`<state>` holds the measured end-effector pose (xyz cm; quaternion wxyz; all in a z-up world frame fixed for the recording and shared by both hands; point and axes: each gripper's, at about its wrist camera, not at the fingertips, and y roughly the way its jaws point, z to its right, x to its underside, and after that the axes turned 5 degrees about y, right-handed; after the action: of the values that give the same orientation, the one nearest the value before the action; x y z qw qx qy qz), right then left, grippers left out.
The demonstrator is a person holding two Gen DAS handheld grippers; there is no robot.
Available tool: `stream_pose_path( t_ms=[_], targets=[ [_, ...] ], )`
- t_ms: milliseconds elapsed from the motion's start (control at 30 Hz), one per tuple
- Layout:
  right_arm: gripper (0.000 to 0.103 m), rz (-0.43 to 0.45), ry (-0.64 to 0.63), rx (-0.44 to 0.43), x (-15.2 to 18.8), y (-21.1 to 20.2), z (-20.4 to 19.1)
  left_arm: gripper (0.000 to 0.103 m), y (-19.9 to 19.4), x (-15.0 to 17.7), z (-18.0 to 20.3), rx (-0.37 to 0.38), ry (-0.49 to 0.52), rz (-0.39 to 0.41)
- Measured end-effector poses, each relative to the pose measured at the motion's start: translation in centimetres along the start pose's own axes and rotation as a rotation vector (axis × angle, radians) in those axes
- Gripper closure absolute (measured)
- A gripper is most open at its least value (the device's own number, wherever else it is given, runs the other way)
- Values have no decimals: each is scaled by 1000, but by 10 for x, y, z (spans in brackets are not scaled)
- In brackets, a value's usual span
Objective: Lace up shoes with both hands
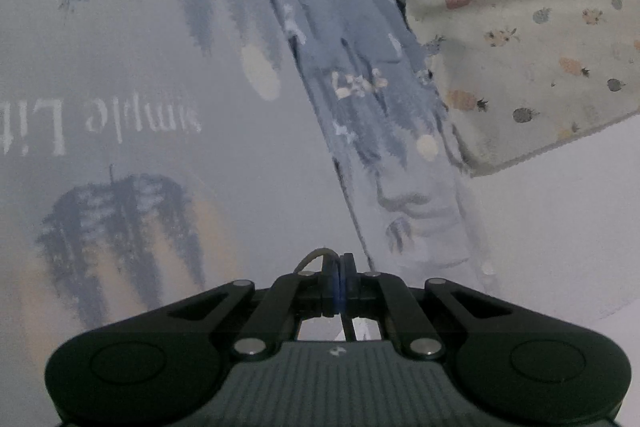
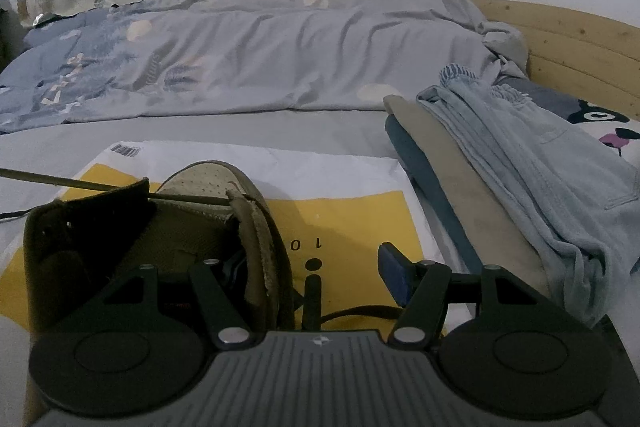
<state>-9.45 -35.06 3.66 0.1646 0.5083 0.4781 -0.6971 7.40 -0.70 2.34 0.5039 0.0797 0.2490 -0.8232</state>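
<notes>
The left gripper (image 1: pixel 339 275) has its pads pressed together on the end of a lace (image 1: pixel 310 259), which curls out as a pale loop just left of the tips. Ahead of it there is only the bedcover (image 1: pixel 160 147) and a pineapple cloth (image 1: pixel 520 27) far to the right; the shoe is not in this view.

The right gripper (image 2: pixel 316 267) is spread and holds nothing firmly. The shoe (image 2: pixel 192 211) stands right in front of it, on a yellow and white bag (image 2: pixel 352 211). The shoe's side wall passes between the fingers; the left finger seems to be inside the shoe opening, but I cannot tell whether it touches the wall. The right finger (image 2: pixel 394 277) is free, apart from the shoe. The lace (image 2: pixel 80 183) runs as a tight line from the left edge of the view to an eyelet on the far side of the shoe.

The main risk, I think, is that the shoe is not fixed. If the left gripper pulls the tight lace more, the shoe may tip or slide on the smooth bag toward the left. The lace may also slip out of the pinch, because only its end is held. A loose lace part lies below the right gripper and could catch on it. The folded clothes (image 2: pixel 520 167) to the right are near, but they seem out of the way.
</notes>
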Motion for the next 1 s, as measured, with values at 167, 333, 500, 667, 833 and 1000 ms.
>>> stream_pose_path(
  t_ms=[167, 333, 500, 667, 833, 1000],
  targets=[
    [39, 0, -6, 2, 0, -1, -1, 103, 2, -5, -5, -25, -10, 0],
    [39, -6, -5, 2, -1, -1, -1, 103, -1, -2, -7, -44, 2, -25],
    [39, -11, -4, -3, -2, -1, -1, 103, -1, 0, -9, -55, 0, -34],
    [39, -15, -5, -6, -3, 1, -1, 103, 0, 1, -7, -71, 12, -29],
    [39, -16, -12, -17, -3, -1, -1, 81, -4, 2, 1, -63, 44, -5],
    [39, -5, -23, -80, -3, -9, -1, 53, -11, 7, 14, -37, 95, 35]
  ],
)
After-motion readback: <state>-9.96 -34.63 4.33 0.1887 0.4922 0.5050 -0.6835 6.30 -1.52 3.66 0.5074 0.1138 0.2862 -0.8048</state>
